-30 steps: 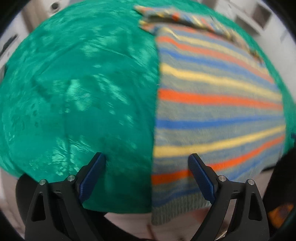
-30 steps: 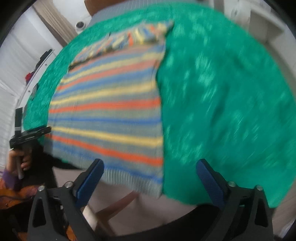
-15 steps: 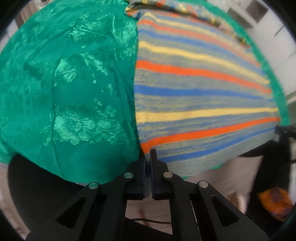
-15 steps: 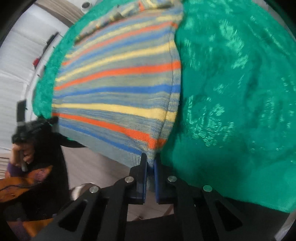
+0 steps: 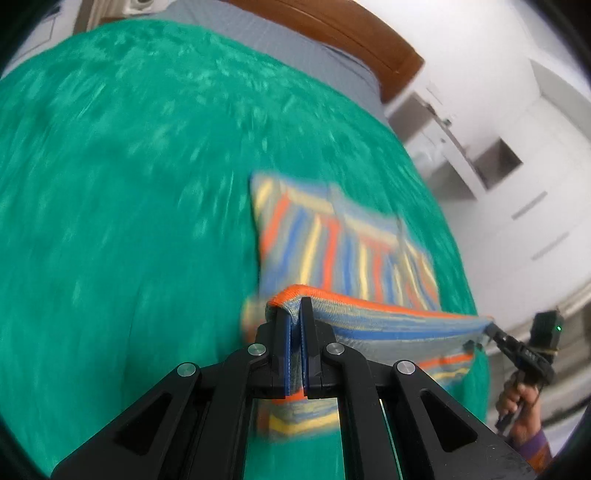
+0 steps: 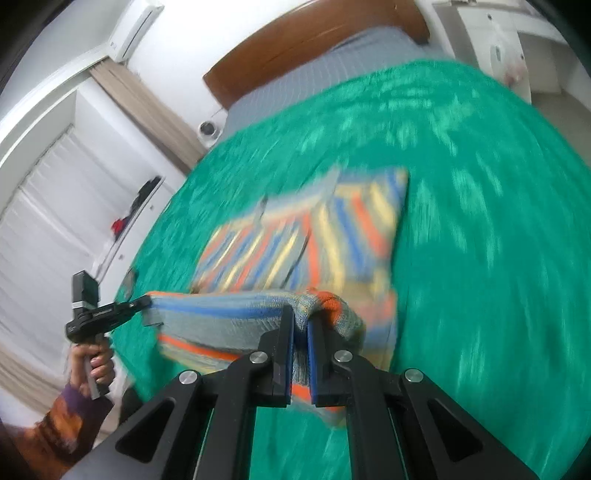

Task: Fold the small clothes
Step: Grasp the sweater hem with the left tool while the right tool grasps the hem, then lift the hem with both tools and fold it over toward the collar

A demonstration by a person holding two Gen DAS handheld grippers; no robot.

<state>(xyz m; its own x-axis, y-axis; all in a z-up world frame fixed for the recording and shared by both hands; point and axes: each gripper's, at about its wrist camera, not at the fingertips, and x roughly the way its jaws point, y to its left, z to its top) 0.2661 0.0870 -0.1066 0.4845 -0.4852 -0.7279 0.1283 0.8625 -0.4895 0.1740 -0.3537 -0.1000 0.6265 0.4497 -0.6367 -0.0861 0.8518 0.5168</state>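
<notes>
There is one piece of clothing here, a striped sweater (image 5: 343,254), and it lies on a bed covered by one green bedspread (image 5: 129,184). Two grippers are at work on it, one in each of the person's hands.

The sweater is knitted in bands of grey, blue, yellow and orange. Its far part lies flat on the bedspread, the stripes running away toward the headboard (image 5: 354,33), with what looks like folded sleeves across it, though the blur makes that hard to be sure of. Its near edge is lifted clear of the bed and stretched taut in a straight line between the two grippers, so the cloth doubles back over itself in the air.

The left gripper (image 5: 294,314) is clenched on one corner of that raised edge, right where an orange stripe wraps over; knit shows pinched between its blue pads. The right gripper (image 6: 301,325) is clamped the same way on the opposite corner, the cloth bunching in an orange and grey lump just beside its fingers. Each camera catches the other gripper at the far end of the taut edge, with the bare hand (image 6: 94,363) wrapped round its handle and a patterned sleeve (image 6: 62,421) below.

Beyond the bed stand a brown wooden headboard, white cupboards (image 5: 517,147) and an air conditioner (image 6: 136,26) high on the wall.
</notes>
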